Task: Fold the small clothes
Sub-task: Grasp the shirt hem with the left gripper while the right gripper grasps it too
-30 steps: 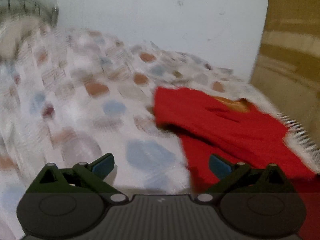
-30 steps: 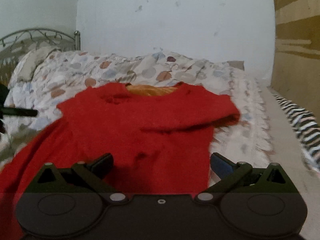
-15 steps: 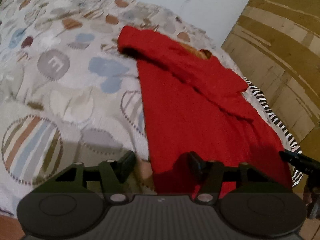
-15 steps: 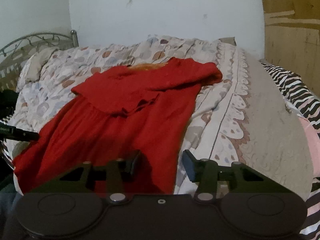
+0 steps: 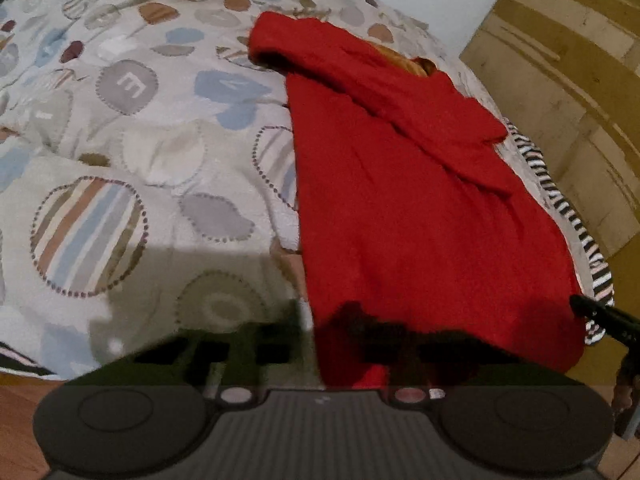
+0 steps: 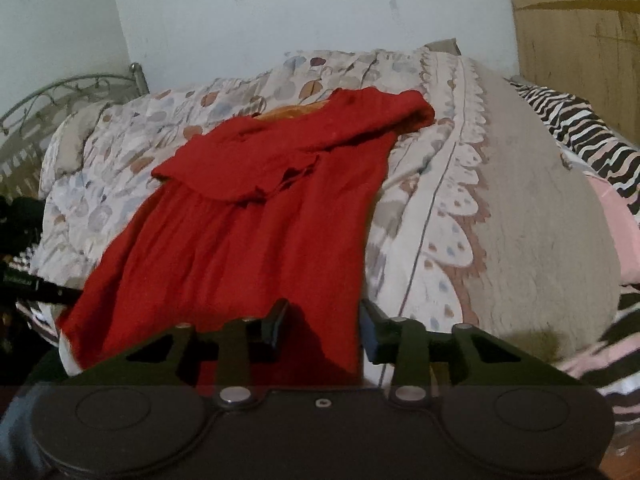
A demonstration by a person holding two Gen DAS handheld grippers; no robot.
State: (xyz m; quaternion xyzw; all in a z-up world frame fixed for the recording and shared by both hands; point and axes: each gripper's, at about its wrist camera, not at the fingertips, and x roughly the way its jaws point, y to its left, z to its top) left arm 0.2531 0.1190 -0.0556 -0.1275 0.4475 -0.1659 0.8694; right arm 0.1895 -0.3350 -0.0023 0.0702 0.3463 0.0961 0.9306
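One red dress lies between two claws, left, right.

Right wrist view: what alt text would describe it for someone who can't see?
A red dress lies spread on a patterned bedspread, its hem between the parted fingers of the right hand-held gripper. A white wall stands behind.

A spotted quilt covers the bed beside a zebra-striped blanket and metal headboard.
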